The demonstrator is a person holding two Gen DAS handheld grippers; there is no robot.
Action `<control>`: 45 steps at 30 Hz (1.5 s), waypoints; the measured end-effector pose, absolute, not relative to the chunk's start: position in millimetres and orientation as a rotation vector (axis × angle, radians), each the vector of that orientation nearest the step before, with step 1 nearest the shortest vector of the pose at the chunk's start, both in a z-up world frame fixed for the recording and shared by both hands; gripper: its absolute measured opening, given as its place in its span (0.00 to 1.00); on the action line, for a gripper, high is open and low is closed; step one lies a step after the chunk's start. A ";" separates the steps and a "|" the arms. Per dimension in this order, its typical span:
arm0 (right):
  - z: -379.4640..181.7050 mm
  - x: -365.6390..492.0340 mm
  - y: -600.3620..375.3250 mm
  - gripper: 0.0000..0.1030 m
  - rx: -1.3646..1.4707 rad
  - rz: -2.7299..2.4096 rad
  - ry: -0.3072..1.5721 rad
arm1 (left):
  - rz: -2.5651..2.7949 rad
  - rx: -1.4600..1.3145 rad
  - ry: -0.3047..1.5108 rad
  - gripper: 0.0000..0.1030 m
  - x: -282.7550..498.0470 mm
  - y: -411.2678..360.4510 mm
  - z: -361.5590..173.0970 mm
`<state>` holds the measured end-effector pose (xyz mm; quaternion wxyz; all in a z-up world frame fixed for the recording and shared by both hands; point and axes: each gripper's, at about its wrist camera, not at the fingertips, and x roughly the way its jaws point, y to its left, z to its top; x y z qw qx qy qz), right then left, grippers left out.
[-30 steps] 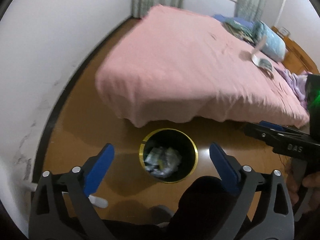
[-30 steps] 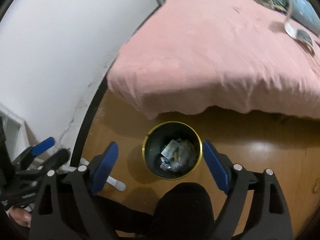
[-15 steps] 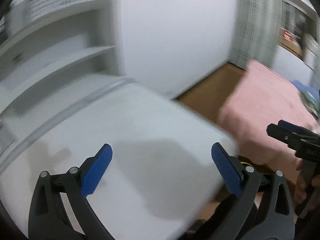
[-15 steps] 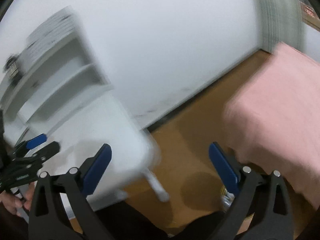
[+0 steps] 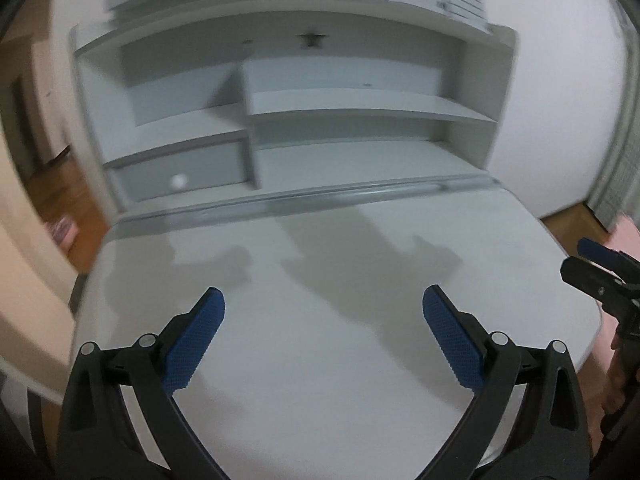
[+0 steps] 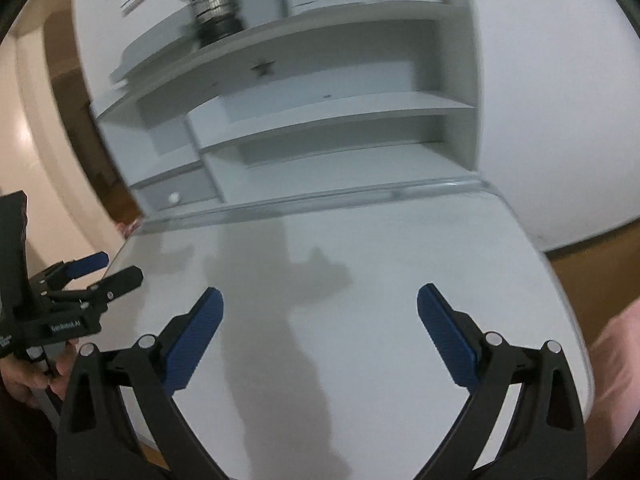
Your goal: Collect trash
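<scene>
Both the left gripper and right gripper are hanging wide apart, empty, over the tabletop. No trash is showing; blur is risking overlooked scraps on the shelves.

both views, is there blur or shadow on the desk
Left wrist view: shelves smeared by motion blur, soft shadows of both grippers across the desk. Right wrist view: same blur on the spool up top, a long shadow down the desk's middle.
</scene>
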<state>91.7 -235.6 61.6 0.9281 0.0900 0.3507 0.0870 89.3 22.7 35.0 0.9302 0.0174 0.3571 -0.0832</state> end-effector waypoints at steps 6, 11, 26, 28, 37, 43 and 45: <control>61.6 95.1 -208.5 0.91 0.144 0.215 0.727 | -0.111 0.015 0.741 0.94 97.1 52.8 27.4; 61.6 94.8 -207.9 0.91 0.142 0.202 0.729 | -0.110 0.006 0.744 0.94 99.8 54.4 23.3; 60.1 83.8 -232.3 0.91 0.164 0.150 0.735 | -0.157 0.024 0.743 0.94 105.3 29.7 20.5; 59.6 83.1 -235.6 0.91 0.167 0.142 0.736 | -0.162 0.024 0.744 0.94 106.7 26.8 20.1; 56.8 81.7 -243.4 0.91 0.179 0.126 0.740 | -0.166 0.030 0.754 0.94 111.1 19.9 16.1; 56.1 82.1 -243.1 0.91 0.179 0.123 0.740 | -0.162 0.031 0.760 0.94 111.4 19.8 14.4; 55.9 82.1 -243.1 0.91 0.181 0.122 0.743 | -0.166 0.031 0.763 0.94 113.8 20.0 12.9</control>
